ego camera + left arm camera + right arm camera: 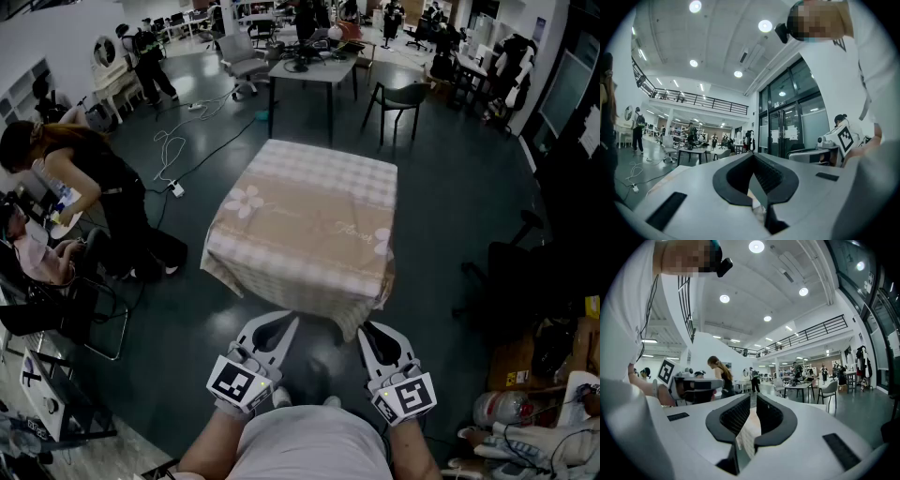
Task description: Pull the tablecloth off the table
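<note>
Now | left gripper [281, 324] low, pointing forward, clenched on tablecloth [309, 225] hem | right gripper [372, 330] alongside, clenched on same hem

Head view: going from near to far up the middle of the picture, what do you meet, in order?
left gripper and right gripper, side by side → tablecloth → grey table

left tool [284, 322]: clamped | right tool [367, 330]: clamped | both forward, side by side
</note>
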A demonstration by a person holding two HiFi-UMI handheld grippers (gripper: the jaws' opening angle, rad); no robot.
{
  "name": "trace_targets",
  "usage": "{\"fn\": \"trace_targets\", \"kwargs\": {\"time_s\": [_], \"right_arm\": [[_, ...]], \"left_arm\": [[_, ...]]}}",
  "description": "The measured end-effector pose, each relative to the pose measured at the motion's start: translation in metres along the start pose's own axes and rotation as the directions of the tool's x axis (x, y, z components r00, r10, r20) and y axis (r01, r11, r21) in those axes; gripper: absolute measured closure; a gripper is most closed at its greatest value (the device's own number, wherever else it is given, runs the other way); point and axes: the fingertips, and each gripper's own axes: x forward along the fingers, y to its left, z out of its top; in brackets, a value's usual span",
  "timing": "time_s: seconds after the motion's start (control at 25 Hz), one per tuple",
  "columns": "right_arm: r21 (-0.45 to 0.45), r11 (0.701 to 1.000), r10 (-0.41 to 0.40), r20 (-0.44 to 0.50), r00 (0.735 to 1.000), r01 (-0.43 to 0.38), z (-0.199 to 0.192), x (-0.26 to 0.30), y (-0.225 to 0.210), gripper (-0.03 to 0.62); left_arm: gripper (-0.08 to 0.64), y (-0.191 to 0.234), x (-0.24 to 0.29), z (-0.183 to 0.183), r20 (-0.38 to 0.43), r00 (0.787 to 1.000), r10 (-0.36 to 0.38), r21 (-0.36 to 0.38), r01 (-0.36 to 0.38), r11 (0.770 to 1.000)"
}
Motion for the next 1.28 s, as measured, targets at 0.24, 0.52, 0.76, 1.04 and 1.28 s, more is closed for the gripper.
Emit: {"fn": "trace_targets", "kwargs": {"time_s": [0.24,0.52,0.76,1.04,1.28], "right_arm": [[-0.005,1.000,-0.007,-0.011,1.000,0.007,-0.006,0.014,0.008,0.538],[-0.014,1.000,-0.012,-0.022,1.000,0.011,-0.008,0.029,0.026,0.538],[0.020,0.999,-0.031,0.009,0.999,0.031,-0.008,0.046,0.048,0.537],[0.039,0.995,-0.091,-0.027,0.995,0.092,-0.022,0.072,0.067,0.537],[0.047,0.994,-0.093,-0.062,0.994,0.096,-0.034,0.098,0.074,0.537]], "left_arm": [[0.548,0.019,-0.007,-0.005,-0.005,1.000,0.011,0.006,-0.011,1.000],[0.548,0.036,-0.022,-0.006,-0.005,1.000,0.002,-0.002,-0.002,1.000],[0.548,0.057,-0.046,-0.014,-0.016,1.000,-0.014,0.004,0.014,1.000],[0.548,0.105,-0.084,-0.030,-0.044,0.999,-0.017,-0.026,0.016,1.000],[0.548,0.147,-0.093,-0.039,-0.062,0.998,0.011,-0.080,-0.016,0.997]]}}
